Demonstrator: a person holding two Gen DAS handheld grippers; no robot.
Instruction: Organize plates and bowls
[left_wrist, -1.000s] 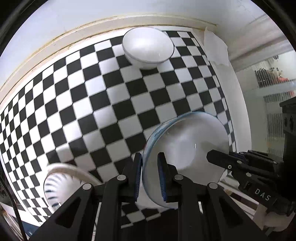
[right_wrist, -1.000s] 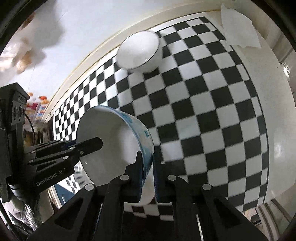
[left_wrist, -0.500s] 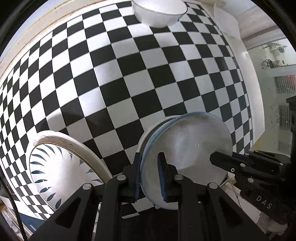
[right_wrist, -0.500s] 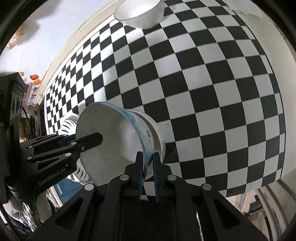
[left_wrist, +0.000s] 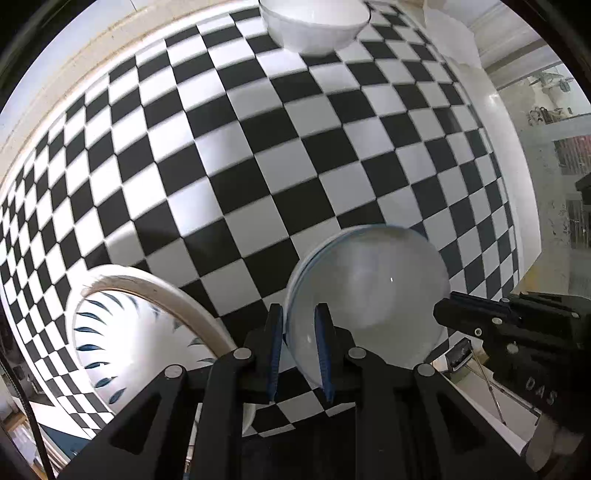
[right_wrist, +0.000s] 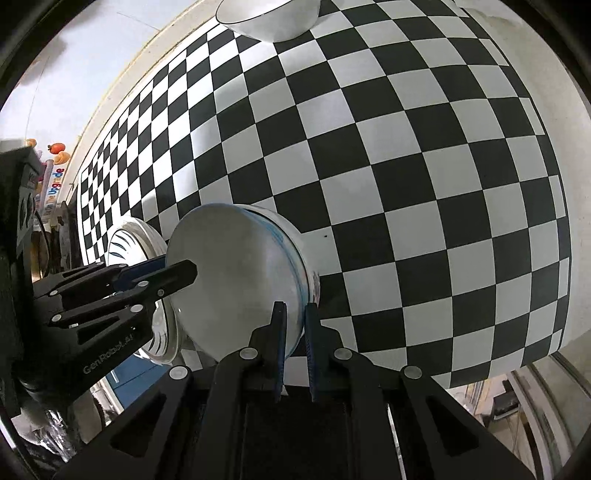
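White lettering reading "GenRobot.AI" runs along the black body of the left gripper (right_wrist: 177, 275) where it shows in the right wrist view, and the letters "DAS" are printed on the black housing of the right gripper (left_wrist: 441, 314) as seen from the left wrist; at the far left edge of the right wrist view there is a strip of coloured letters (right_wrist: 50, 188) too small to read. Both grippers have hold of the same white ceramic bowl with a pale blue band round its rim (left_wrist: 369, 288), one on each side: the left gripper (left_wrist: 300, 350) points almost straight down with its blue-padded fingers (left_wrist: 276, 343) pinched tight on the near rim, one pad outside the wall and one inside, while the right gripper (right_wrist: 294, 345) slants down less steeply and is clamped just as narrowly on the opposite rim. The bowl (right_wrist: 236, 280) sits low over the black-and-white chequered tablecloth (left_wrist: 258, 147), near the table's front edge, and whether its base touches the cloth I cannot tell. Just beside it, on the left gripper's side, lies a white plate with dark blue leaf strokes and a cream rim (left_wrist: 129, 332). Well apart from these, at the far side of the cloth, stands a plain white bowl (left_wrist: 314, 26), and a crumpled white paper sheet (left_wrist: 450, 37) lies off the cloth's far corner.
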